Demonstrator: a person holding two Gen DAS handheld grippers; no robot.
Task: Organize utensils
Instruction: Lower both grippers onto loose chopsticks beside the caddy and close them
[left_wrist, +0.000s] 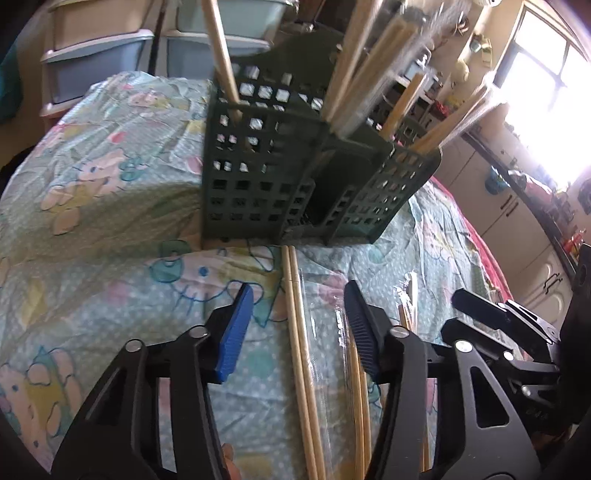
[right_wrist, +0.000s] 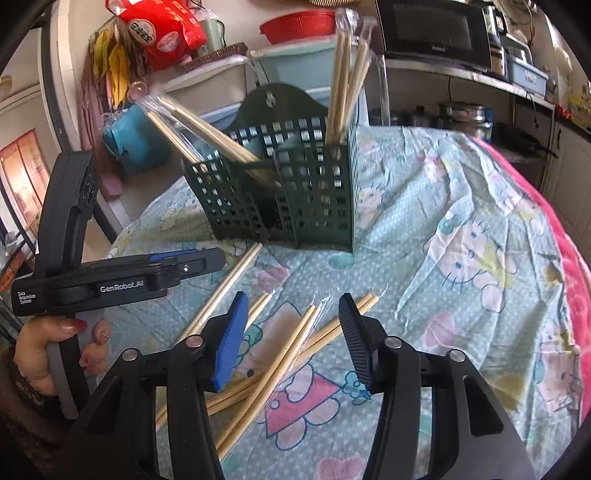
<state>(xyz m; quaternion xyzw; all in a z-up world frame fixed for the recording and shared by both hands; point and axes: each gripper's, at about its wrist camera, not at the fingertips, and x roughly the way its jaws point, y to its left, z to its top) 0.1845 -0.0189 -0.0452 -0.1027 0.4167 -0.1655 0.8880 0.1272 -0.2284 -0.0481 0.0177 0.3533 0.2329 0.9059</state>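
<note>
Both jaws gape wide and empty. Right gripper (right_wrist: 291, 332) hovers directly over the wrapped chopsticks (right_wrist: 280, 363) on the tablecloth (right_wrist: 461, 206), their length slanting toward the green caddy (right_wrist: 295, 195); left gripper (left_wrist: 299, 325) straddles another pair.

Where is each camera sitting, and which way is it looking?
Left wrist camera: sits on the left gripper, looks along its open fingers at the green basket; the right gripper shows at the right edge.
Right wrist camera: sits on the right gripper, looks over loose chopsticks toward the basket; the left gripper and the person's hand show at left.
Both share the basket, chopsticks and cartoon cloth.
</note>
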